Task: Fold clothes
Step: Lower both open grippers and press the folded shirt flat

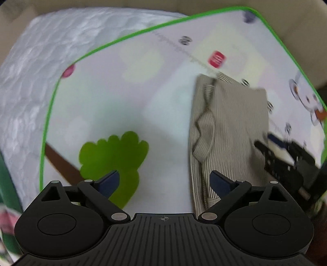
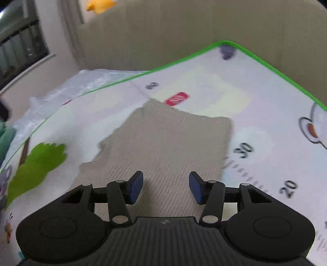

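1. Looking down through your left wrist camera, you see the play mat (image 1: 114, 98) with its green border, a green tree print (image 1: 114, 159) low on the left and a small red patch (image 1: 217, 59) further up.
2. Beyond the mat's left edge lies a crinkled, bubbly white sheet (image 1: 30, 81); a beige wall runs along the top.
3. Your left gripper (image 1: 164, 183) hangs above the mat with its jaws spread wide and nothing between the blue pads (image 1: 110, 183); only bare mat lies under the gap.
4. The striped beige garment (image 1: 231, 133) lies folded right of the gap, its long axis running from near the red patch down towards the camera; the left side is bunched into ridges, and the right pad sits over its lower edge.
5. At the garment's right edge you can see your right gripper (image 1: 286, 155), blurred.
6. Now in the right wrist view, the same mat (image 2: 265, 106) spreads ahead, with ruler numbers 30 (image 2: 244, 150) and 20 (image 2: 289, 189) along the right and a bear print at the far right.
7. A window (image 2: 20, 45) stands at the upper left, the beige wall behind, and something yellow (image 2: 100, 6) at the top.
8. The garment (image 2: 163, 139) lies straight ahead, roughly rectangular, its long axis leading away from you towards the red patch (image 2: 177, 98).
9. Your right gripper (image 2: 165, 188) is about half open, pads apart over the cloth's near end, gripping nothing.
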Demonstrator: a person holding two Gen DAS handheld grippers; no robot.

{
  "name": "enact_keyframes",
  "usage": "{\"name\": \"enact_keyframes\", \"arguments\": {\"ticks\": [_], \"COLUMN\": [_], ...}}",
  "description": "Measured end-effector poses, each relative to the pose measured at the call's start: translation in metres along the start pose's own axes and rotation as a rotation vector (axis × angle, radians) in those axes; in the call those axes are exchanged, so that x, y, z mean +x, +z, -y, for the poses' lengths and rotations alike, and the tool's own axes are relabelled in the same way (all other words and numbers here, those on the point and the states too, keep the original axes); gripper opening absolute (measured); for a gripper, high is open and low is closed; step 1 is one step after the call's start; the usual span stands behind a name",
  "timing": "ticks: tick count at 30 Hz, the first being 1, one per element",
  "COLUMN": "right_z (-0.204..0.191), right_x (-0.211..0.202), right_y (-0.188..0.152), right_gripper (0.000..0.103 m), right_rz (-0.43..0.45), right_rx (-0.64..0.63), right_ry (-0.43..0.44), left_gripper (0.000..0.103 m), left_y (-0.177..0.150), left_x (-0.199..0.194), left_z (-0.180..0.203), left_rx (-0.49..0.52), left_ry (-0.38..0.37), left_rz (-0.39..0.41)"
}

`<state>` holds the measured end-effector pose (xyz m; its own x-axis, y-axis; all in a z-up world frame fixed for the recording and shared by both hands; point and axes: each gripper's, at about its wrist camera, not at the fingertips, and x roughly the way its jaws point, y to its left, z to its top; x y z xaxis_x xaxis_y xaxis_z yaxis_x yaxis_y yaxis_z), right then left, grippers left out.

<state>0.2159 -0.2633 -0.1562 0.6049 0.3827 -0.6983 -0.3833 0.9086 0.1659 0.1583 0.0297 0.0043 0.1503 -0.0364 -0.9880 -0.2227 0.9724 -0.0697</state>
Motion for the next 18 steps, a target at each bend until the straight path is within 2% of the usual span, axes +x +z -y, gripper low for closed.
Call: {"name": "enact_keyframes", "arguments": {"ticks": [1, 3, 6, 9, 11, 13, 16, 18], "right_z": [-0.008, -0.026, -0.048, -0.059, -0.070, -0.088, -0.111, -0.121], "right_x": [-0.002, -0.003, -0.008, -0.021, -0.027, -0.033, -0.033, -0.032], "right_y": [-0.004, -0.013, -0.023, -0.026, -0.030, -0.034, -0.038, -0.043], "right_gripper": [0.059, 0.060, 0.059, 0.059, 0.059, 0.061, 0.063, 0.063], "right_rz": [0.006, 0.003, -0.014, -0.053, -0.090, -0.100, -0.084, -0.081], "right_rx": [-0.030, -0.112, -0.234, -0.210, -0.202, -0.240, -0.323, -0.349], "right_ry": [0.010, 0.005, -0.031, -0.029, -0.015, 0.017, 0.030, 0.039], "left_gripper": [0.098, 0.099, 0.100, 0.100, 0.100, 0.100, 0.100, 0.100], "left_y": [0.001, 0.004, 0.010, 0.013, 0.010, 0.009, 0.018, 0.020], "left_x": [0.002, 0.009, 0.033, 0.061, 0.067, 0.068, 0.064, 0.055], "left_z": [0.003, 0.006, 0.010, 0.019, 0.021, 0.016, 0.003, -0.002], "left_rx": [0.037, 0.090, 0.202, 0.361, 0.434, 0.434, 0.410, 0.403], "left_ry": [-0.004, -0.037, -0.134, -0.181, -0.237, -0.272, -0.287, -0.253], "left_rz": [0.013, 0.052, 0.115, 0.264, 0.417, 0.564, 0.684, 0.775]}}
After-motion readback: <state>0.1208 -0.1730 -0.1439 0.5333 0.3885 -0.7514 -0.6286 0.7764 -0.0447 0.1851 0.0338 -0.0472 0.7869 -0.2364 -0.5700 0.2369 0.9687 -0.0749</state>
